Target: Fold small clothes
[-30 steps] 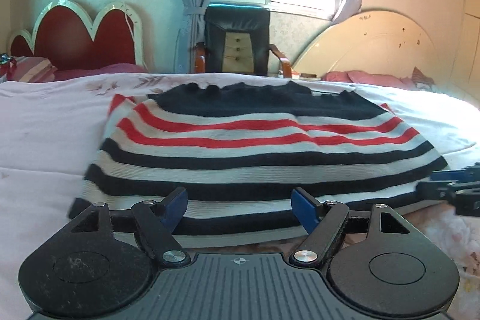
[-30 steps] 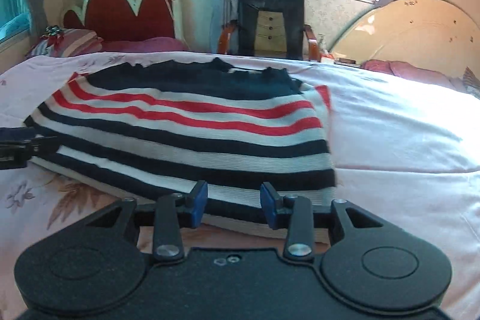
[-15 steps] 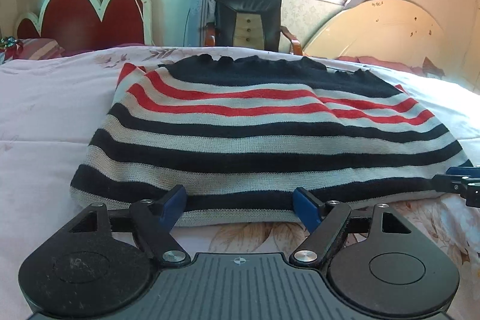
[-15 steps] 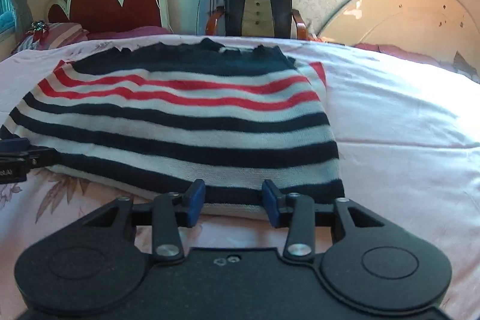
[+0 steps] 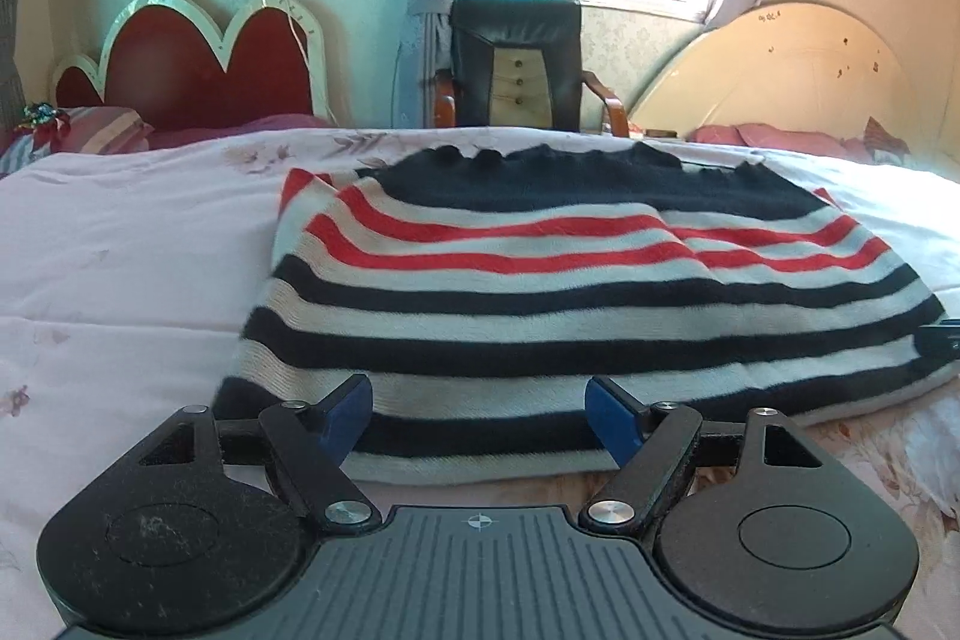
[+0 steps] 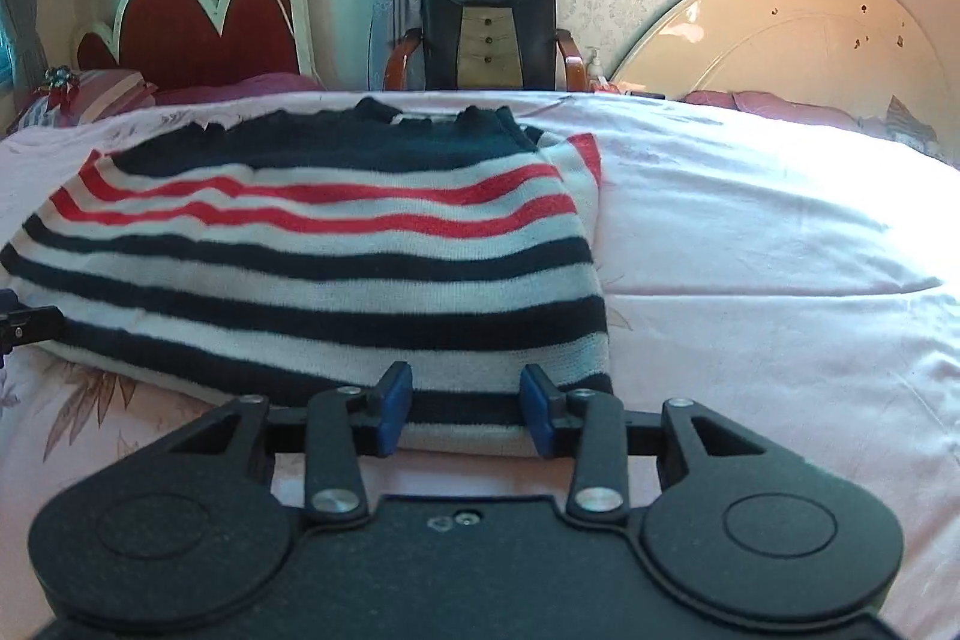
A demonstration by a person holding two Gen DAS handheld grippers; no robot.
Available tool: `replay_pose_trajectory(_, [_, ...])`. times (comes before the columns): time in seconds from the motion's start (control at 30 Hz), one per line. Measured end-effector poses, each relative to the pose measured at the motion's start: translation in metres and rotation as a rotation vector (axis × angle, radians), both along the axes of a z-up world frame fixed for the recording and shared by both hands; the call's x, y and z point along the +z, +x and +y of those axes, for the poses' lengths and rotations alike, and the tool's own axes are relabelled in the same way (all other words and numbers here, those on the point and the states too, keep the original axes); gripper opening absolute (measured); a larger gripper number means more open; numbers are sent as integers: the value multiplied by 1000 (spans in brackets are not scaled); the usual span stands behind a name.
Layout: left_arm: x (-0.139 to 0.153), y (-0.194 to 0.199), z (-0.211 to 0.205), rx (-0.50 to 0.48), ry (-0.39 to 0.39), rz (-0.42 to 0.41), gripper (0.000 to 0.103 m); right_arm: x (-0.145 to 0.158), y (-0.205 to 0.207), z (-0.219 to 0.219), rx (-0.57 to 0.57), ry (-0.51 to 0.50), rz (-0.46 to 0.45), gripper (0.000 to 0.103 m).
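Note:
A striped sweater (image 5: 588,280) in navy, white and red lies flat on the pink bed sheet (image 5: 120,268), its navy top toward the far side. My left gripper (image 5: 480,415) is open wide over the left part of the near hem, blue pads apart, pressing on nothing. In the right wrist view the sweater (image 6: 312,268) fills the left half. My right gripper (image 6: 467,403) sits at the hem's right corner. Its jaws are closing a little, with the hem between them but the pads clear of it. Each gripper's tip shows at the edge of the other's view.
The bed sheet (image 6: 750,250) spreads wide to the right of the sweater and, in the left wrist view, to its left. Behind the bed stand a red scalloped headboard (image 5: 198,64), a dark armchair (image 5: 516,64) under the window and a cream round headboard (image 5: 780,82). Pillows (image 5: 102,136) lie far left.
Both grippers came forward, so their fingers now reach over the near hem. The left one shifted toward the sweater's left corner, the right one toward its right corner. The sweater lies still.

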State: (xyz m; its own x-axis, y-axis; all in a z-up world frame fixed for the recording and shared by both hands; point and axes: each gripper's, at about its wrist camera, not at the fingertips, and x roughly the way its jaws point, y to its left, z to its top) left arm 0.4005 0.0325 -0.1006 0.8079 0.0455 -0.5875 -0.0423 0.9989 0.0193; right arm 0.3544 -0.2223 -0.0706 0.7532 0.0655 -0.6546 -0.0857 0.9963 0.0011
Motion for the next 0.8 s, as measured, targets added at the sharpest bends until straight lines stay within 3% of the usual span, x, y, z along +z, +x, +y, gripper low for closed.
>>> replay_pose_trajectory(0.1, [-12, 15, 19, 19, 6, 58, 78, 3, 9, -16, -66, 21, -13, 36])
replay_pose_trajectory(0.17, [-17, 16, 22, 3, 4, 52, 81, -5, 18, -23, -72, 51, 44, 35])
replay_pose_trajectory(0.3, [-17, 16, 22, 3, -6, 51, 81, -12, 18, -8, -36, -46, 32, 37])
replay_pose_trajectory(0.47, [-12, 17, 23, 2, -2, 58, 81, -10, 20, -14, -23, -19, 45, 38])
replay_pose_trajectory(0.53, [-4, 16, 24, 5, 14, 22, 81, -7, 20, -15, -15, -22, 58, 38])
replay_pose_trajectory(0.6, [1, 19, 32, 15, -5, -2, 82, 2, 19, -13, -3, -24, 32, 40])
replay_pose_trajectory(0.67, [-3, 28, 41, 28, -29, 44, 82, 8, 21, -13, -6, -19, -7, 40])
replay_pose_trajectory(0.8, [-8, 32, 39, -20, 6, 68, 87, -1, 41, -22, -54, 30, 63, 43])
